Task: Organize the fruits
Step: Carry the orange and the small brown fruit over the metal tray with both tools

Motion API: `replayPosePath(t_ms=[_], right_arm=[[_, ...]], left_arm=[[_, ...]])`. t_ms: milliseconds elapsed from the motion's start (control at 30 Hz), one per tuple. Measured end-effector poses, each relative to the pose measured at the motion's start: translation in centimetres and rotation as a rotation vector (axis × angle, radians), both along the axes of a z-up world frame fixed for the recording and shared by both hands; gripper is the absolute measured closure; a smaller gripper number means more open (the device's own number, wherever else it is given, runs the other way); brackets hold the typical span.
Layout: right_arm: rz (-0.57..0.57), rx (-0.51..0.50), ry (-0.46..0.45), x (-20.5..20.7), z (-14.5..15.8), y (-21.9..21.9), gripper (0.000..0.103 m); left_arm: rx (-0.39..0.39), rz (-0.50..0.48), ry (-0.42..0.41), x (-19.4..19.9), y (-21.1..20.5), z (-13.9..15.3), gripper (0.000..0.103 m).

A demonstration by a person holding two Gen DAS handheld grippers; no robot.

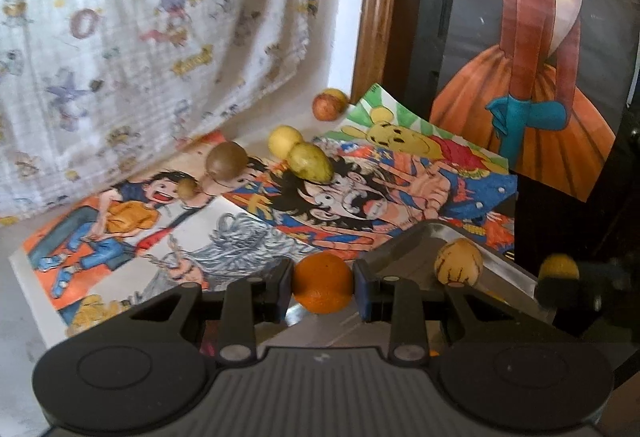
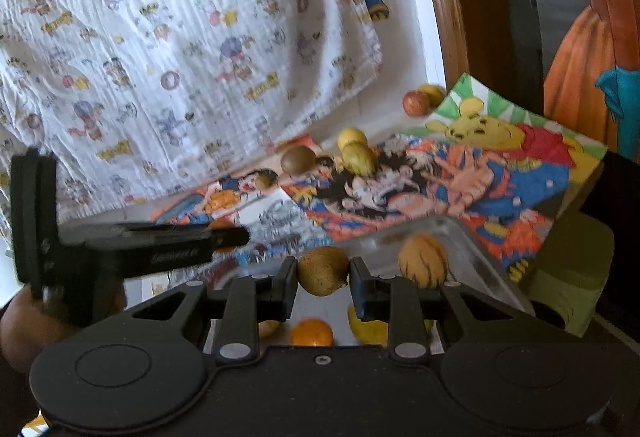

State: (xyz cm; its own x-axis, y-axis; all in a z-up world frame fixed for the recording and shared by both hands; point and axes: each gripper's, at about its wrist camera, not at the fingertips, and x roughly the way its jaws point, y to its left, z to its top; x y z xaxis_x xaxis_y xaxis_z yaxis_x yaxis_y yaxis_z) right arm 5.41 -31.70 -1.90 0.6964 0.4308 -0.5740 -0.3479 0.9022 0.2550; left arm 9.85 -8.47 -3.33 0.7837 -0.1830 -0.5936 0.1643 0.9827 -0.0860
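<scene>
Left gripper (image 1: 323, 283) clamps an orange (image 1: 322, 281), round with no clear long axis, over the near edge of a metal tray (image 1: 504, 273). Right gripper (image 2: 323, 283) clamps a brownish-green fruit (image 2: 322, 271), its long axis running roughly finger to finger, above the same tray. A striped yellow fruit (image 1: 459, 262) lies in the tray. Writing on the printed cloth (image 2: 180, 37) is too blurred to read.

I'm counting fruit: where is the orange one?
The orange fruit sits clamped in the left gripper, low centre of the left wrist view, near the metal tray.
</scene>
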Motion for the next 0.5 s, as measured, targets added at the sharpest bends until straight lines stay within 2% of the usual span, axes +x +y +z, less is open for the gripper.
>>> replayPosePath(t_ms=[200, 500], right_arm=[[0.008, -0.030, 0.048, -0.6, -2.4, 0.7, 0.073], [0.078, -0.080, 0.115, -0.4, -5.7, 2.9, 0.073]], left_arm=[[0.013, -0.045, 0.037, 2.3, -1.8, -1.7, 0.068], [0.029, -0.124, 0.153, 5.8, -3.9, -4.5, 0.068]])
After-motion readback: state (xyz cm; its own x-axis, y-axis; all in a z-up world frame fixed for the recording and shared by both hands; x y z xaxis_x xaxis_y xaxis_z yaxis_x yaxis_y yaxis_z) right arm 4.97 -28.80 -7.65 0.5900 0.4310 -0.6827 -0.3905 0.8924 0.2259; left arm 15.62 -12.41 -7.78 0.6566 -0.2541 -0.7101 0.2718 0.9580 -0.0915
